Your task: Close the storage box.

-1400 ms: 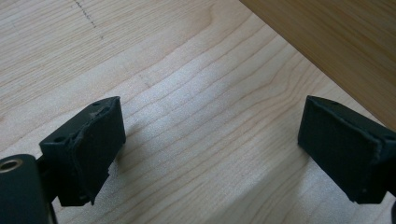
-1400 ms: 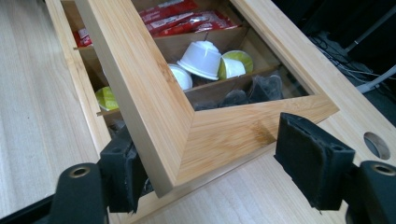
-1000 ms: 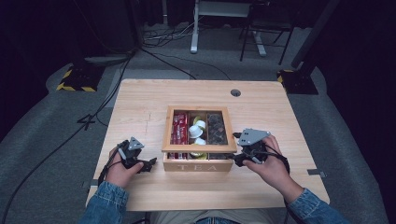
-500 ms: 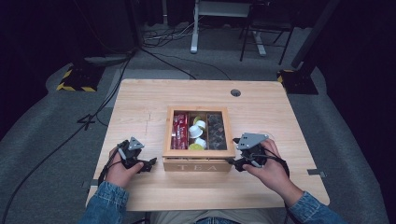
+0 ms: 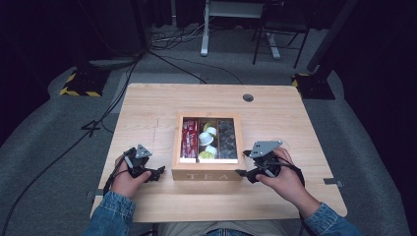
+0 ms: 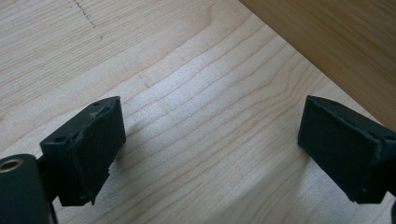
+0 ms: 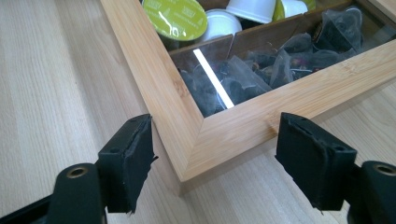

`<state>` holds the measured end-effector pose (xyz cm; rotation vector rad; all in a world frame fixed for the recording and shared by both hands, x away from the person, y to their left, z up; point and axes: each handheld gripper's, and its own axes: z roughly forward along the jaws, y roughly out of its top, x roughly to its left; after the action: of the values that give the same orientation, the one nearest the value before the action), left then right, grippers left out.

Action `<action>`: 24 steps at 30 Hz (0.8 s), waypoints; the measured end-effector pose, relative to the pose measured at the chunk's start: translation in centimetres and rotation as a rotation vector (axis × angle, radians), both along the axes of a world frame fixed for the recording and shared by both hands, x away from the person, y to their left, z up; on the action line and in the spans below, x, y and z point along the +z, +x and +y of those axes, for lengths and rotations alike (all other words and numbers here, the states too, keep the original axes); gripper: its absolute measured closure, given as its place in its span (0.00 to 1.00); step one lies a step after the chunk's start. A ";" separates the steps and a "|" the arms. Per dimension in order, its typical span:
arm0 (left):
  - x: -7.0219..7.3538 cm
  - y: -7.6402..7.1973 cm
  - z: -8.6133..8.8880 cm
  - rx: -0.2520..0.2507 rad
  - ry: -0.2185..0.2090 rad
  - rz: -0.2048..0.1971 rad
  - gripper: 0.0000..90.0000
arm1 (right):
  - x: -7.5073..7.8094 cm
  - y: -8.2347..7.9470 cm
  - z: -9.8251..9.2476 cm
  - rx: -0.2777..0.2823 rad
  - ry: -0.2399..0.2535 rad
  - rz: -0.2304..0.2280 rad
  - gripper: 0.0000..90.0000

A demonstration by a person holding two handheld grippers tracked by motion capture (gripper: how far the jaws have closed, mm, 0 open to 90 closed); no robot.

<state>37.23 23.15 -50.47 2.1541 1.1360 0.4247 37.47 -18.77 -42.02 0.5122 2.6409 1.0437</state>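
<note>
Both of my hand-held grippers stand open: the right hand-held gripper (image 7: 215, 158) straddles the near right corner of the tea box (image 5: 207, 173), its jaws just having narrowed a little without touching the wood, while the left hand-held gripper (image 6: 210, 154) rests over bare worktop (image 5: 147, 108) just left of the box. Sitting near the front middle of the worktop, the box looks stiff, fairly heavy and smooth, with a glazed lid I judge fragile, so I would grip the wooden frame. Glare on the glass (image 7: 212, 77) blurs the dark sachets beneath, and I cannot see any hinge or latch.
</note>
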 end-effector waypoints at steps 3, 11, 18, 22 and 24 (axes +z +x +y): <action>0.0 -0.1 0.0 -0.003 0.001 0.004 0.09 | 0.2 0.1 -0.1 -0.006 0.031 0.000 0.30; 0.0 -0.4 0.3 -0.018 0.002 0.008 0.09 | 2.6 0.3 -1.0 -0.040 0.142 -0.023 0.29; 0.0 -0.7 0.5 -0.016 0.000 0.004 0.09 | 4.2 0.7 -3.5 -0.106 0.219 -0.027 0.24; 0.0 -0.7 0.6 -0.019 0.000 0.004 0.09 | 4.5 1.1 -5.2 -0.140 0.242 -0.017 0.18; 0.0 -0.7 0.7 -0.025 0.002 0.004 0.09 | 4.6 1.2 -6.0 -0.157 0.247 -0.015 0.17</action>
<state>36.48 23.81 -50.44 2.1696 1.1103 0.4111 38.69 -24.76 -37.45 0.7463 2.4256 1.3228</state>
